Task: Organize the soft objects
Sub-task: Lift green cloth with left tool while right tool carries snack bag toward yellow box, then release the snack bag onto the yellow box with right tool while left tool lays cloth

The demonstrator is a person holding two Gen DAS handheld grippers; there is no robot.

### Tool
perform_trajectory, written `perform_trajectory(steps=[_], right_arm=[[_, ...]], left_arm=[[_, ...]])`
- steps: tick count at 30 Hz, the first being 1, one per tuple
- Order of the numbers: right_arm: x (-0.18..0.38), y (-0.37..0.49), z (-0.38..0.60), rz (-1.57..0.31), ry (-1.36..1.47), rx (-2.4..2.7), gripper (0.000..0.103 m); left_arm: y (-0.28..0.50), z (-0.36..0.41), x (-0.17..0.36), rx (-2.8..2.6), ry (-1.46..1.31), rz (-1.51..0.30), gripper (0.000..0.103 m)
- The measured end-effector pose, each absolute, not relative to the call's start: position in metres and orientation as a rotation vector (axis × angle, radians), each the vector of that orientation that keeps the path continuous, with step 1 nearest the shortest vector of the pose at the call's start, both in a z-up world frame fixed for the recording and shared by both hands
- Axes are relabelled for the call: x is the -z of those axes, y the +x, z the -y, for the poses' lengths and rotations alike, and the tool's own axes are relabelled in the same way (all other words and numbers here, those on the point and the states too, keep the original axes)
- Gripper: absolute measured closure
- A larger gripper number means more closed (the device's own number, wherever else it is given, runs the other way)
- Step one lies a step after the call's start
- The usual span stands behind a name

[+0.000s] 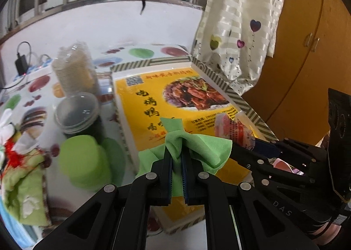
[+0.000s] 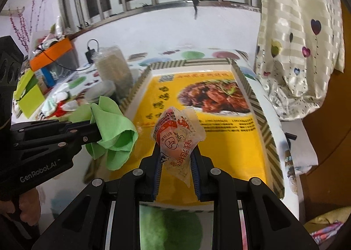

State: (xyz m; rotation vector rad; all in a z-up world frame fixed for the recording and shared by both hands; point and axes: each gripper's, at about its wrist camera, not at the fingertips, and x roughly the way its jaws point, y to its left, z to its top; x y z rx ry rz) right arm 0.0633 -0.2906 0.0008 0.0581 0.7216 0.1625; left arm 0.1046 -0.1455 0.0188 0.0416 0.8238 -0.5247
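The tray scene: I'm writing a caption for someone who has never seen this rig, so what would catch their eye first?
The yellow tray with its roast-duck picture fills the middle of both views. Over its near end, the left gripper is shut on a bright green cloth, and the right gripper is shut on a crinkly red-and-white packet.
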Motion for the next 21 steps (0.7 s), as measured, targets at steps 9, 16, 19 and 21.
perform_trajectory(steps=[9,16,19,21], right_arm=[[0.015,0.082,0.297,-0.802,0.047,-0.136,0.072],[0.012,0.08,0.299,-0.781,0.052,-0.114,0.055],[0.008,0.076,0.299,-0.766,0.054,-0.109,0.055],[0.005,0.073,0.299,-0.757,0.055,-0.107,0.055]], left_arm=[[0.12,0.162,0.001,0.56,0.063,-0.865,0.091],[0.12,0.157,0.0,0.553,0.053,-0.866,0.071],[0.116,0.152,-0.005,0.554,0.043,-0.851,0.066],[0.112,0.149,-0.01,0.555,0.038,-0.84,0.062]])
